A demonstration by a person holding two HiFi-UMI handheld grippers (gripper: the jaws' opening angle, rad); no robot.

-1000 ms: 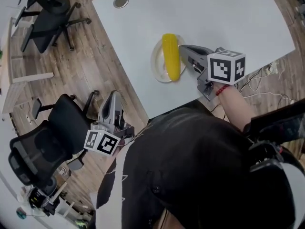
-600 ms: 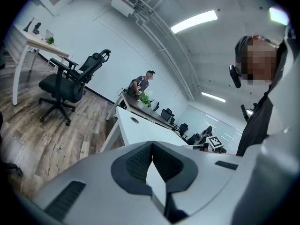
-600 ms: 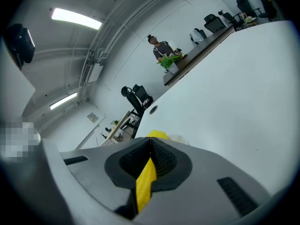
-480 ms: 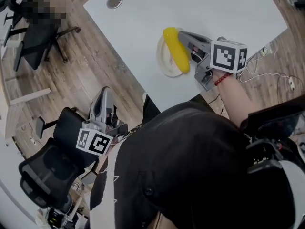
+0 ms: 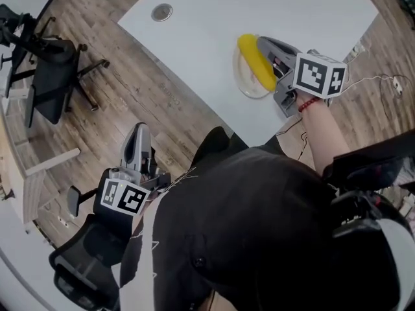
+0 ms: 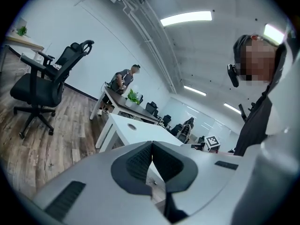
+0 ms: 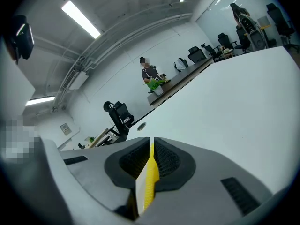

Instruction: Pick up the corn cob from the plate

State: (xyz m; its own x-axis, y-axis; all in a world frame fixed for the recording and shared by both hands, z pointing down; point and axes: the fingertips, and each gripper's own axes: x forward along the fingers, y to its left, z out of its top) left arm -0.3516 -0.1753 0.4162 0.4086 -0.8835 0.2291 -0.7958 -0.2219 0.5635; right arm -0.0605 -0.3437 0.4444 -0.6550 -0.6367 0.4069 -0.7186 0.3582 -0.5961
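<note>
Right gripper — corn cob just beside

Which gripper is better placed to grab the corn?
Right. The right gripper sits beside the corn on the plate; the left gripper hangs over the floor. Both are shut.

On my desk, the plate sits near the front edge with the corn cob on it. My right claw is just right of the cob. My left claw is off the desk, over the floor and beside a chair.
</note>
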